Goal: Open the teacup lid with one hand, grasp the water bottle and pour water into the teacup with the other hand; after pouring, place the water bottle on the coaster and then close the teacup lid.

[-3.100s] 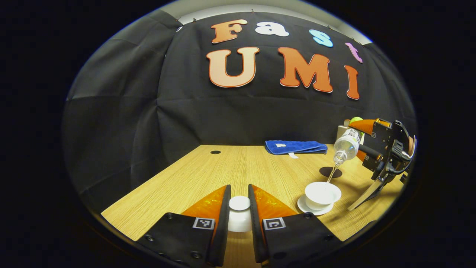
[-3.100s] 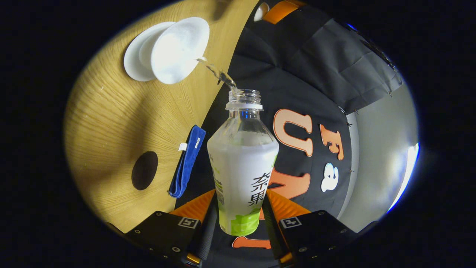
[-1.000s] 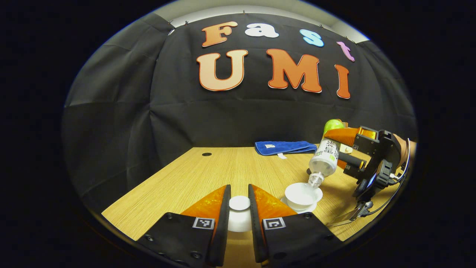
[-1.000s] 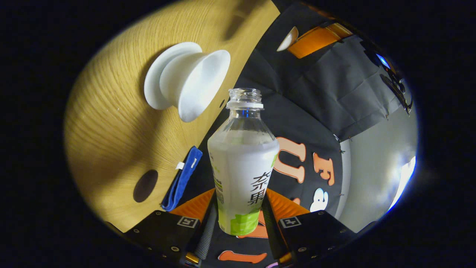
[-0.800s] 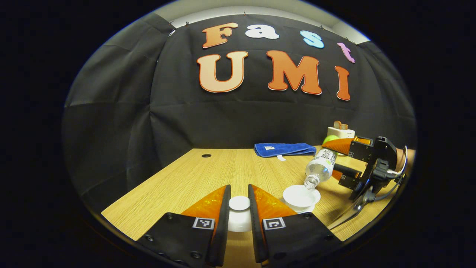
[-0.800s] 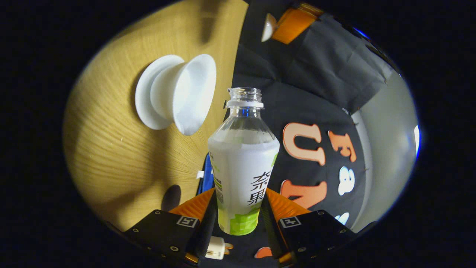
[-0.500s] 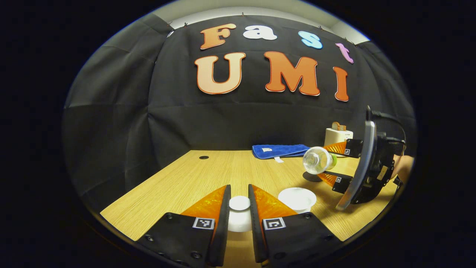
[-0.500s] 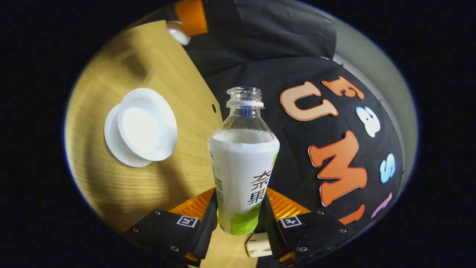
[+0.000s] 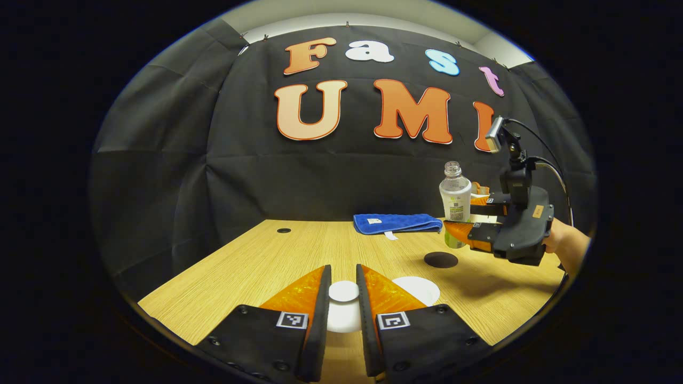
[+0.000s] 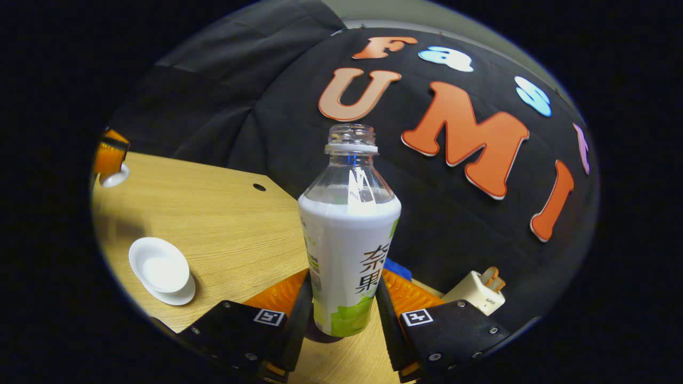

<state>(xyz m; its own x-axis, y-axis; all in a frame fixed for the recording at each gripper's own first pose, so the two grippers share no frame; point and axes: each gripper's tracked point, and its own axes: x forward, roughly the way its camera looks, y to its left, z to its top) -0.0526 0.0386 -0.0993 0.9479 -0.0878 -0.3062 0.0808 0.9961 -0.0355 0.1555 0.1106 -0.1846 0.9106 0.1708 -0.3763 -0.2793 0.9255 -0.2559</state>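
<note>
Left gripper view: wooden surface [image 9: 299, 250]; right tongs [image 9: 469, 221] clamped on upright water bottle [image 9: 454, 205], above and just beside dark coaster [image 9: 441, 260]; open teacup [image 9: 419, 289]; left tongs [image 9: 343, 298] pinching teacup lid [image 9: 343, 292] by knob. Bottle likely light, thin-walled, uncapped, best held mid-body. Porcelain lid judged fragile, slippery.

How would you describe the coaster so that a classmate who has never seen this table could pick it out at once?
Start at the wooden table and find the folded blue towel at its back edge. In front of the towel's right end, under the held water bottle, lies the coaster. It is a flat, dark round disc, unlike the raised white teacup nearer the front.
</note>
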